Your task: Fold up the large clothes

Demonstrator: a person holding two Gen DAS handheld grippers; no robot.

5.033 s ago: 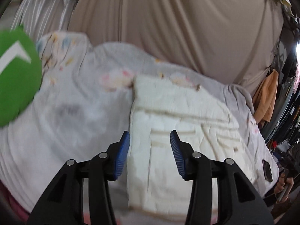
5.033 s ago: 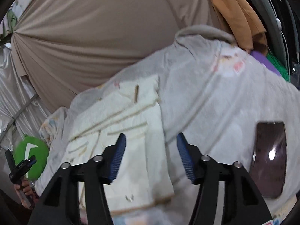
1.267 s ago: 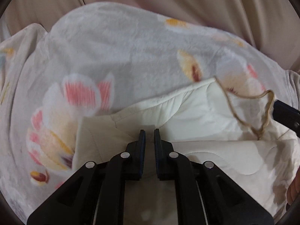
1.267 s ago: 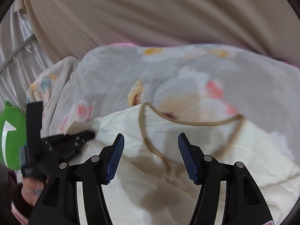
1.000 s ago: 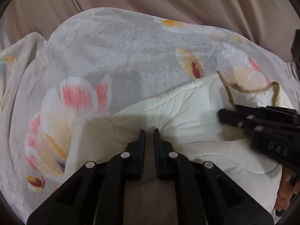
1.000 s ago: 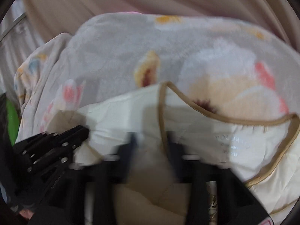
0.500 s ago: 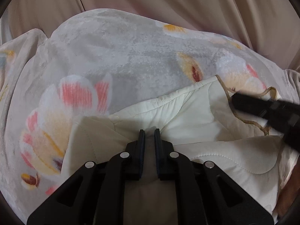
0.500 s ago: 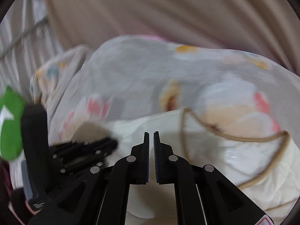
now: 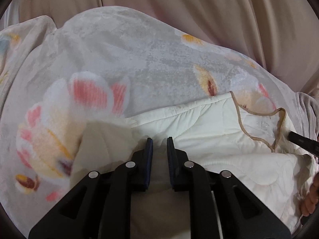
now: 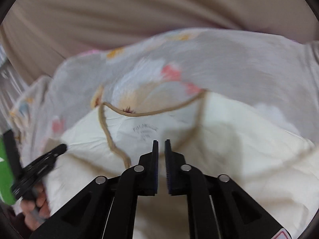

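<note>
Both grippers tilt downward over the cream quilted garment (image 9: 209, 123); left gripper (image 9: 159, 141) and right gripper (image 10: 161, 142) are easing apart, jaws barely parted, gripping nothing.

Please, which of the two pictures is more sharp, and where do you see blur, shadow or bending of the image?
Left wrist view: sharper; the cream garment shows its stitching, and shadow lies on it around the left gripper. Right wrist view: motion blur smears the floral blanket; the printed label cannot be read. Both views: fisheye bending, with dark corners.
</note>
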